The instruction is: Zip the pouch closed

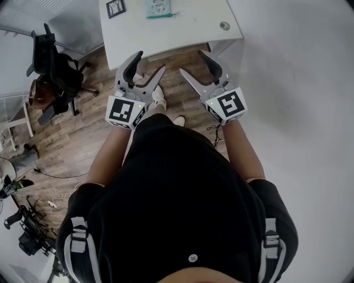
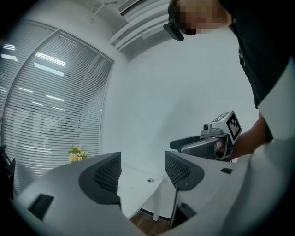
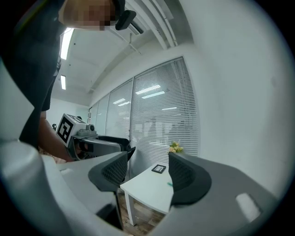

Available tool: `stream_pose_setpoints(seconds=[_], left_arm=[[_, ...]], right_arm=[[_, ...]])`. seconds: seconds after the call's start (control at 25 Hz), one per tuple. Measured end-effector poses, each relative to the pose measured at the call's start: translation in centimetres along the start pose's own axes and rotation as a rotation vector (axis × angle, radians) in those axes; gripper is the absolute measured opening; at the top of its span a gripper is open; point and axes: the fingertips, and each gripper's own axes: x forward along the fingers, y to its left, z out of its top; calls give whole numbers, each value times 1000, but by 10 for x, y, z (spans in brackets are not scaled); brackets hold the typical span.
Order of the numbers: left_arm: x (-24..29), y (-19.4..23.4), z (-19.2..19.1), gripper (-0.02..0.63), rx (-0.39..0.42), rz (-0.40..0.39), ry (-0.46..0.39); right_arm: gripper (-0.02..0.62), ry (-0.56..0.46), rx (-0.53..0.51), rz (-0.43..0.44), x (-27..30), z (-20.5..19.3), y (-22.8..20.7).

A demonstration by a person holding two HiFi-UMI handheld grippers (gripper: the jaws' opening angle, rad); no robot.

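Observation:
A pale, flat pouch-like item with a green strip along its near edge lies on the white table, cut off by the top of the head view. Both grippers hang in the air over the wooden floor in front of the table, apart from the pouch. My left gripper is open with nothing between its jaws. My right gripper is likewise open and empty. In the right gripper view only a small green mark shows on the table.
A small black frame lies left of the pouch, and a round grommet sits in the table's right corner. A black office chair stands left. Cables and gear lie lower left. A white wall rises on the right.

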Motion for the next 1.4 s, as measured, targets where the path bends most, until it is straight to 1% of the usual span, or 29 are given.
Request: stream_pose_setpoints(seconds=[0.28, 0.44, 0.68, 1.08, 1.28, 1.4], left_arm=[[34, 35, -2, 284, -15, -9, 3], [52, 65, -4, 284, -11, -24, 8], [77, 112, -2, 284, -34, -21, 17], [105, 186, -7, 284, -52, -32, 31], [115, 213, -13, 284, -32, -43, 48], [122, 223, -18, 284, -51, -40, 60]], right_arm=[[288, 20, 12, -20, 35, -4, -33], [288, 26, 25, -25, 67, -7, -51], [288, 38, 39, -31, 112, -3, -74], [288, 93, 42, -49, 183, -9, -94], [287, 104, 52, -65, 207, -15, -103], [287, 110, 55, -66, 216, -19, -108]])
